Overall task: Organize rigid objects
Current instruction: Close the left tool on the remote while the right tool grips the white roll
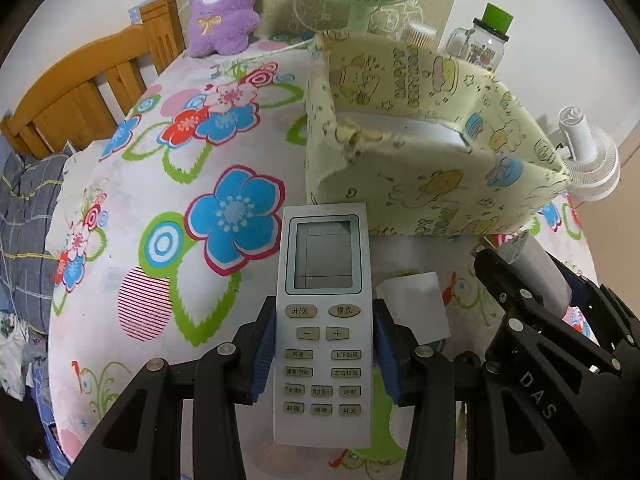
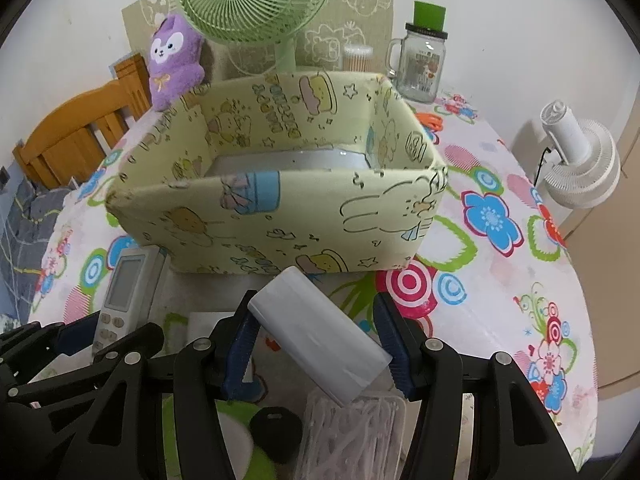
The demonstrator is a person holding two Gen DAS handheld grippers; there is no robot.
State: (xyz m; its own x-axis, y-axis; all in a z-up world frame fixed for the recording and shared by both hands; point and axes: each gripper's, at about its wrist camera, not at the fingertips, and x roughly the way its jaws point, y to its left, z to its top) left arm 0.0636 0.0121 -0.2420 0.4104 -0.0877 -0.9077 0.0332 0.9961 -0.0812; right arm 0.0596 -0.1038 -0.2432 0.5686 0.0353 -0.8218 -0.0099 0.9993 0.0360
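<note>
My left gripper [image 1: 325, 344] is shut on a white air-conditioner remote [image 1: 323, 320], held lengthwise just in front of the yellow cartoon-print fabric box [image 1: 432, 184]. The remote [image 2: 128, 288] also shows at the left of the right wrist view. My right gripper [image 2: 316, 340] is shut on a white cylindrical roll [image 2: 320, 332], held slanted in front of the box [image 2: 280, 220]. The box is open at the top with a pale flat item on its floor [image 2: 288, 160]. The right gripper with its roll [image 1: 536, 276] shows at the right of the left wrist view.
The floral tablecloth [image 1: 168, 208] covers the table. A white block [image 1: 416, 304] lies by the remote. A clear box of picks [image 2: 352, 436] and a black round item [image 2: 276, 428] lie below the right gripper. A green fan [image 2: 252, 4], purple plush [image 2: 172, 60], jar [image 2: 420, 64] stand behind; white fan [image 2: 576, 160] at right.
</note>
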